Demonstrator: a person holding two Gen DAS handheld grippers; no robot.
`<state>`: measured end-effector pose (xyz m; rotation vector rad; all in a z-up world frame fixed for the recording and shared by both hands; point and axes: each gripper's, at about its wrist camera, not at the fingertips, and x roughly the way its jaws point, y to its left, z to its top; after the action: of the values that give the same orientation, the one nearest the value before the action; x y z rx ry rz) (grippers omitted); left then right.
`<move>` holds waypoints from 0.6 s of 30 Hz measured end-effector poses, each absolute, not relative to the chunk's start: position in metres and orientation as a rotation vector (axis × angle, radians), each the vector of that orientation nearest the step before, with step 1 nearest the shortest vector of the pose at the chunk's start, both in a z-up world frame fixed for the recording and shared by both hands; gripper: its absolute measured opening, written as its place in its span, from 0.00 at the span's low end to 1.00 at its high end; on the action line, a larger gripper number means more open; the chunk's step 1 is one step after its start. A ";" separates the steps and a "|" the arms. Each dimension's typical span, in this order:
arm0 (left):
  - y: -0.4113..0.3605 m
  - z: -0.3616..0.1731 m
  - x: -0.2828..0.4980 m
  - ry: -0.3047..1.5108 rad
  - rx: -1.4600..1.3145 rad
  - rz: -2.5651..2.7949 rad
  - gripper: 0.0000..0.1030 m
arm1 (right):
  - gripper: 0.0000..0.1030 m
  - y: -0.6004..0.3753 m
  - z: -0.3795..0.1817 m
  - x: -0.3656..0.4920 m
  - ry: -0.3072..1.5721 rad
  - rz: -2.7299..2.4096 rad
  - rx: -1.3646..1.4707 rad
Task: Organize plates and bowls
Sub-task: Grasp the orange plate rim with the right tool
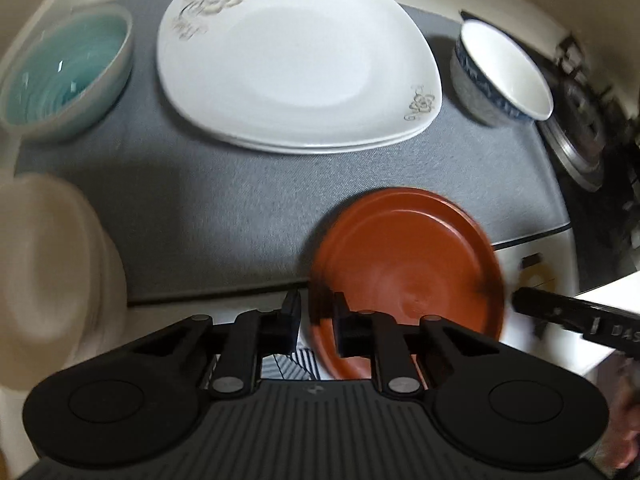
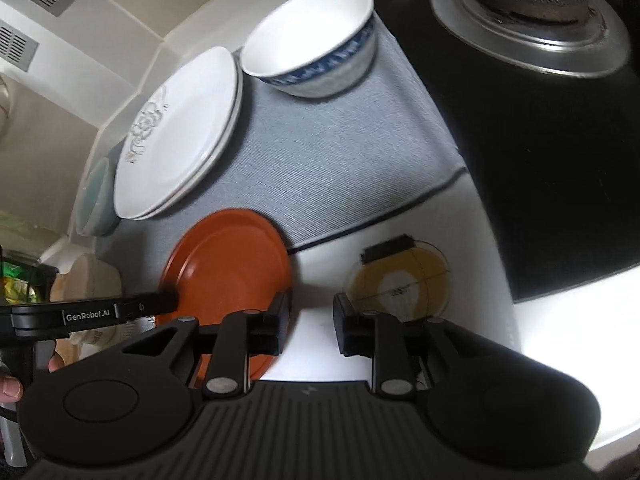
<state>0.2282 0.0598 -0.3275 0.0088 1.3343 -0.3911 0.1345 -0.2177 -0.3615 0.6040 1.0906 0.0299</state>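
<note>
On the left wrist view, my left gripper (image 1: 316, 320) clamps the near rim of the red-brown plate (image 1: 404, 264): one finger sits outside the rim and the other inside it, with only the rim between them. The plate is blurred and lies partly on the grey mat (image 1: 224, 216), partly over the white counter (image 1: 532, 248). My right gripper (image 2: 308, 328) has its fingers spread apart with nothing between them; white counter shows in the gap. Its left finger overlaps the plate's right edge in the right wrist view, but I cannot tell whether it touches.

Layout on the mat:
- Two stacked white plates (image 1: 296, 60) with a grey floral pattern lie at the far centre.
- A teal bowl (image 1: 64, 72) stands upright to their left.
- A blue-and-white bowl (image 1: 500, 72) stands upright to their right, near the mat's edge.

Off the mat, a cream-coloured object (image 1: 52, 272) sits at the left of the left wrist view, too blurred to identify. A yellow disc (image 2: 400, 284) lies on the counter just beyond the right gripper's fingers. A black stovetop with a gas burner (image 2: 528, 12) lies to the right of the mat.
</note>
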 end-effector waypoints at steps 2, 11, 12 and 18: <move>0.065 -0.331 0.227 1.340 0.002 -0.395 0.12 | 0.27 -0.215 -0.357 0.135 1.076 0.061 0.579; 0.066 -0.342 0.227 1.411 -0.164 -0.420 0.07 | 0.27 -0.206 -0.362 0.143 1.088 0.108 0.536; 0.064 -0.341 0.226 1.406 -0.150 -0.419 0.07 | 0.27 -0.203 -0.363 0.144 1.095 0.105 0.503; 0.060 -0.340 0.221 1.386 -0.117 -0.416 0.07 | 0.08 -0.194 -0.366 0.144 1.077 0.123 0.375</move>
<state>0.2211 0.0603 -0.3401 -0.1168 1.3864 -0.4164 0.1437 -0.1942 -0.3664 0.3751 1.0774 0.1231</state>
